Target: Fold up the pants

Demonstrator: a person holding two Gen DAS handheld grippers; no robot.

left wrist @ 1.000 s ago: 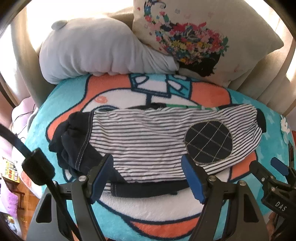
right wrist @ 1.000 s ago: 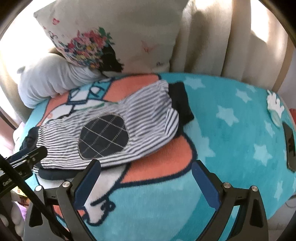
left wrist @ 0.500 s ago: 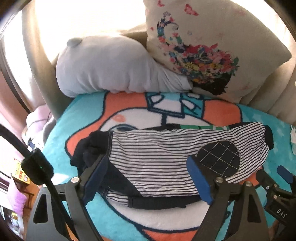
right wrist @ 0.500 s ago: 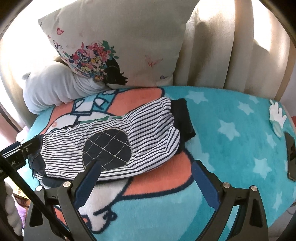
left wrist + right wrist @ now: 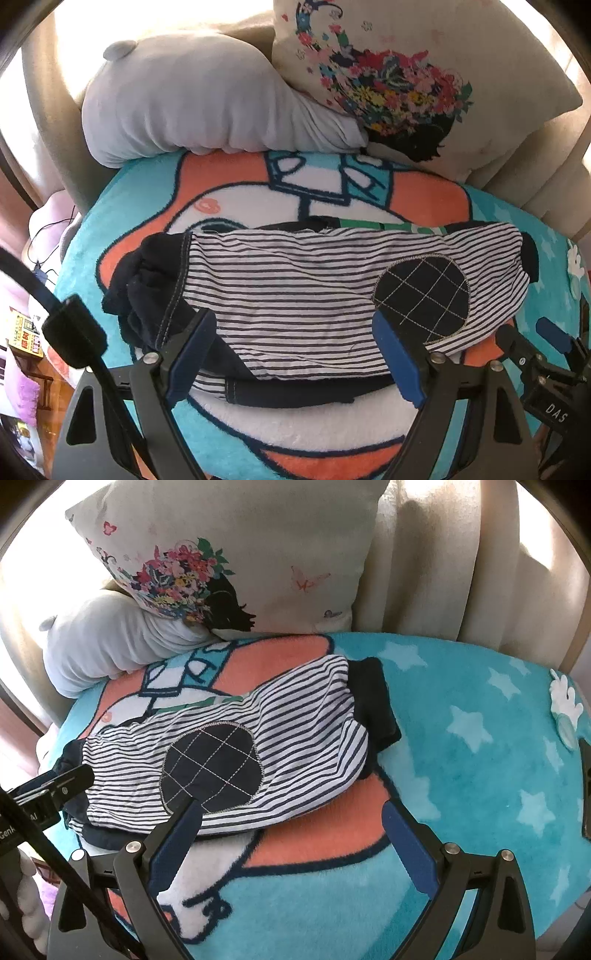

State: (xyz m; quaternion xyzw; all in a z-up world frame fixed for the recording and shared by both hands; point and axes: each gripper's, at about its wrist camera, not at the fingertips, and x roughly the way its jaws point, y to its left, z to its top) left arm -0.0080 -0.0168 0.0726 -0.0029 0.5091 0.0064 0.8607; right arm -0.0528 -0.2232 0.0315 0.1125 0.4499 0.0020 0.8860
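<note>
The striped pants lie folded lengthwise on the cartoon blanket, with a dark round checked patch toward the right and dark navy cuffs bunched at the left end. My left gripper is open and empty, hovering over the pants' near edge. In the right wrist view the pants lie left of centre with a dark band at their right end. My right gripper is open and empty, over the blanket beside the pants' near right edge.
A grey plush pillow and a floral cushion lean against the beige sofa back behind the pants. The blanket drops off at the left edge, with clutter on the floor. The right gripper's tip shows at the lower right.
Both grippers rose and pulled back over the second, then the left one dipped closer to the pants again. The pants have not moved. Both stay open.
</note>
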